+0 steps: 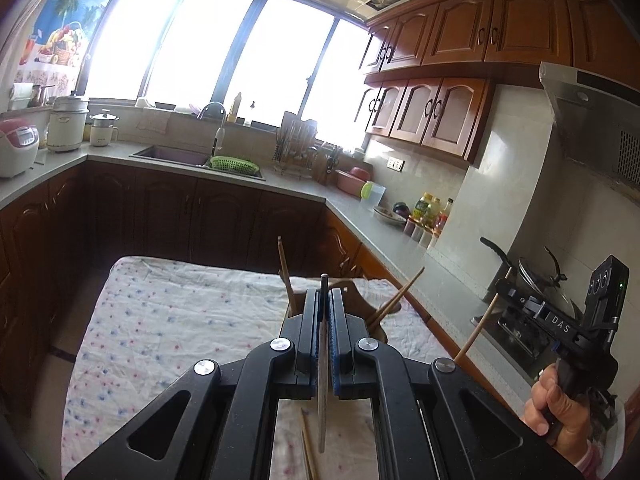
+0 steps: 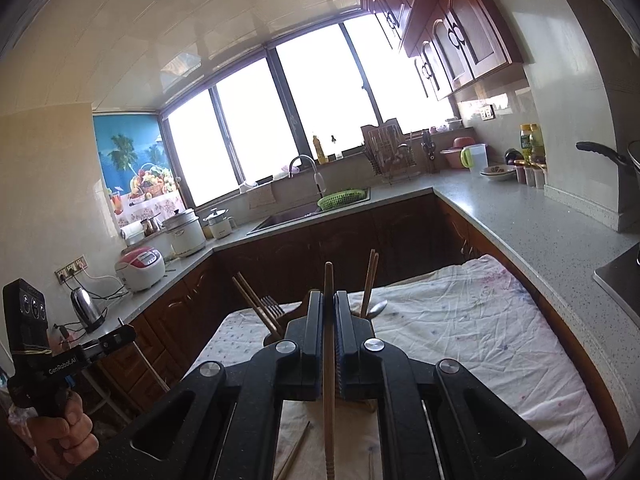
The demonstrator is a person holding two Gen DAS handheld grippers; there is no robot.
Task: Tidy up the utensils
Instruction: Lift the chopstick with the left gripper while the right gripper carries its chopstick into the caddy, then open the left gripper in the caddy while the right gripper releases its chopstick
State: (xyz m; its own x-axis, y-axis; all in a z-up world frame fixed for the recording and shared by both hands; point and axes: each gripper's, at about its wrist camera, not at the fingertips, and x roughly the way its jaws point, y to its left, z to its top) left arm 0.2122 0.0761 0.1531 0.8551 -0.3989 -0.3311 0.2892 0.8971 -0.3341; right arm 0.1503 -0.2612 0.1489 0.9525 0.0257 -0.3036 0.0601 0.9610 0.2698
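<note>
Chopstick (image 2: 329,360), light, stiff, slippery, sits clamped mid-length in the right hand-held gripper (image 2: 329,304); left hand-held gripper (image 1: 324,300) pinches a thin knife (image 1: 323,380).

Both grippers matte black: left gripper (image 1: 325,300) has blue ribbed pads (image 1: 335,336), silver round screws (image 1: 279,344) at the linkage pivots, triangular cutouts in the arms. Right gripper (image 2: 329,304) same build. Side on: "DAS" and "GenRoboLAI" lettering, green LED, pistol grips. Pink cuff (image 1: 590,458).

A home kitchen: wooden cabinets (image 1: 448,116), sink (image 1: 172,156) under wide windows (image 1: 224,48), rice cooker (image 2: 140,268) on the counter (image 2: 532,220).
</note>
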